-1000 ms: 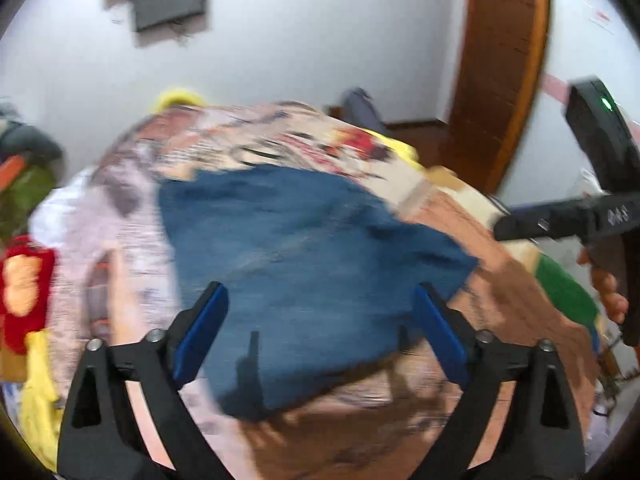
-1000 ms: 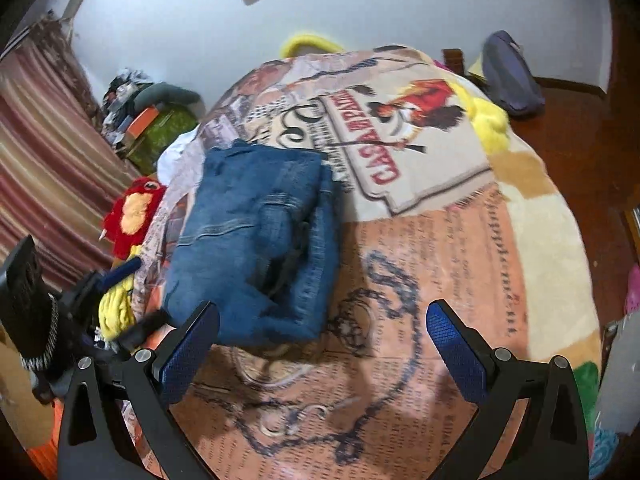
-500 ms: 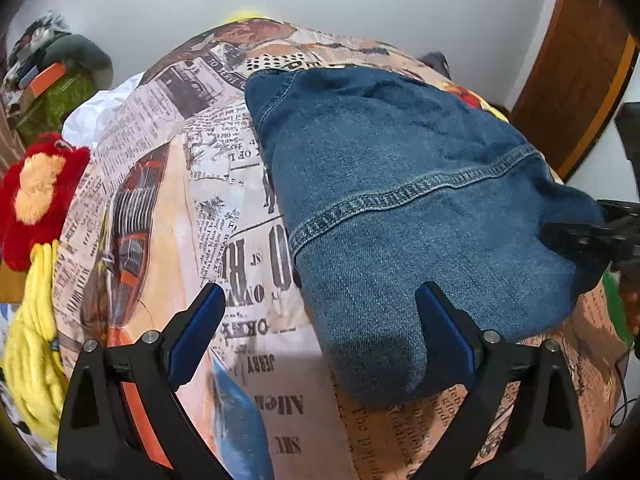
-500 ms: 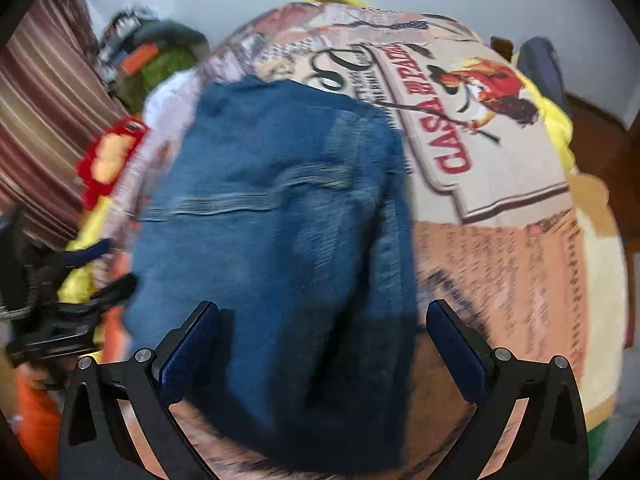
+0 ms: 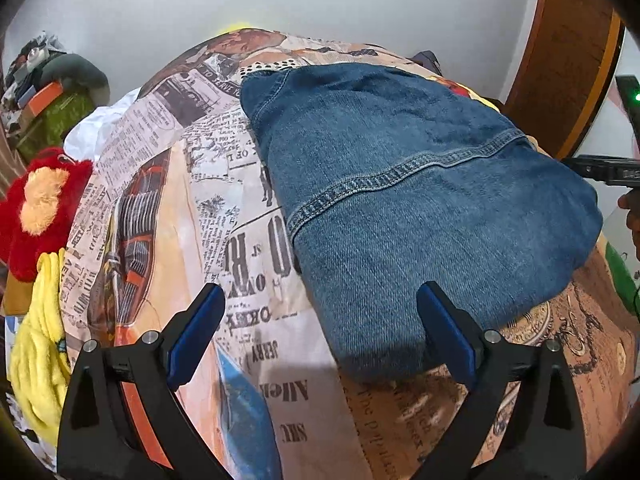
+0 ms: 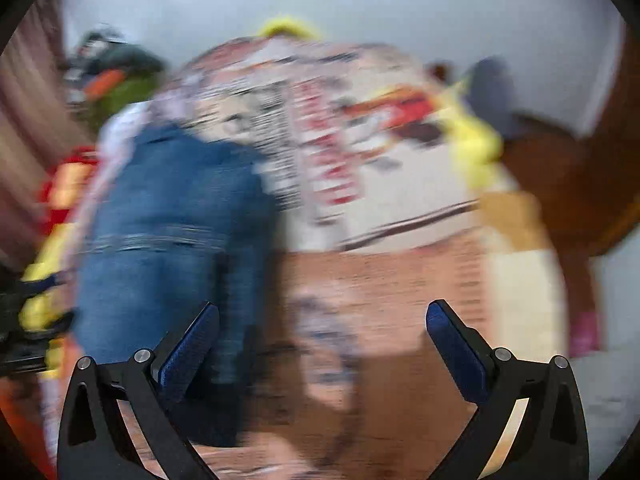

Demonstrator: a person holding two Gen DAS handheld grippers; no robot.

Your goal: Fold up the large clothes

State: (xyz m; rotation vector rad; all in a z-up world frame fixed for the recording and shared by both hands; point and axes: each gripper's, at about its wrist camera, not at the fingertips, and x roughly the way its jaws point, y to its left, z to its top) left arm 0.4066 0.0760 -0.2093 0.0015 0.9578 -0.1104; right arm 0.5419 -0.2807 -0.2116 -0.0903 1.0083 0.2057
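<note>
A folded blue denim garment (image 5: 420,200) lies on the bed's newspaper-print cover (image 5: 168,208). My left gripper (image 5: 320,332) is open and empty, low over the cover, with its right finger beside the garment's near corner. The right wrist view is blurred by motion; there the denim (image 6: 168,240) lies at the left. My right gripper (image 6: 320,340) is open and empty, over the cover to the right of the denim. Part of the right gripper's body shows at the right edge of the left wrist view (image 5: 608,168).
A red plush toy (image 5: 36,208) and a yellow fluffy item (image 5: 36,344) lie at the bed's left edge. A pile of clothes and bags (image 5: 52,92) sits at the far left by the wall. A wooden door (image 5: 568,48) stands at the right.
My left gripper has moved in slightly closer to the denim's near corner. My right gripper has swung right and back, so the denim has shifted to the left of its view.
</note>
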